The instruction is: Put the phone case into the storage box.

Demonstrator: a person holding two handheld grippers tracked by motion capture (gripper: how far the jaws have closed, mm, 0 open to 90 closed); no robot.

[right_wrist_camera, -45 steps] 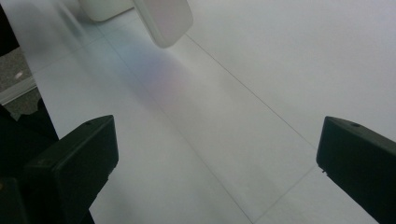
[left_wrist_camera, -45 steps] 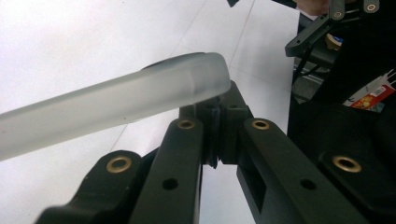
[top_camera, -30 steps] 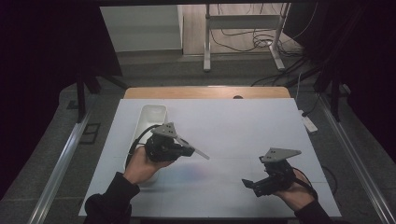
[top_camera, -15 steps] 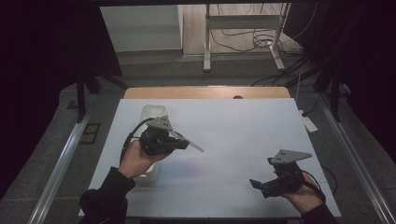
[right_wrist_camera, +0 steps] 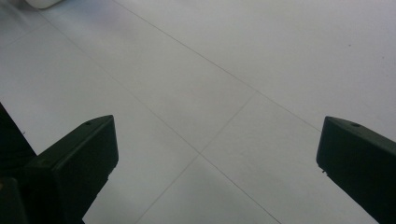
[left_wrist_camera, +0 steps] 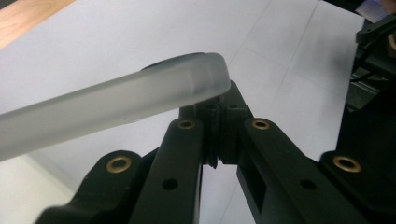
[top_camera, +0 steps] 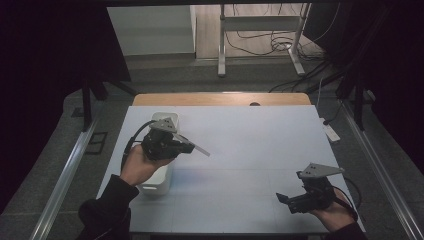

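Observation:
My left gripper [top_camera: 189, 146] hovers over the left side of the white table [top_camera: 250, 135], shut on a frosted, translucent plastic stick [top_camera: 199, 149] that pokes out to the right. In the left gripper view the jaws of my left gripper [left_wrist_camera: 218, 105] stand together, and the stick [left_wrist_camera: 116, 105] crosses above them with its rounded end at their tips. Below the left hand stands a white bin [top_camera: 156, 181]. Near the table's front right corner, my right gripper [top_camera: 286, 199] is low over the table; its jaws [right_wrist_camera: 217, 128] stand wide apart with nothing between them.
A wooden strip [top_camera: 220, 99] runs along the table's far edge. Beyond it are a metal stand [top_camera: 260, 22] and cables on the floor. A white power strip [top_camera: 331, 132] lies off the right edge. A corner of the bin [right_wrist_camera: 43, 3] shows far off in the right gripper view.
The left hand has carried the stick a little farther away and to the left, over the bin. The right hand has drifted right, toward the front right corner.

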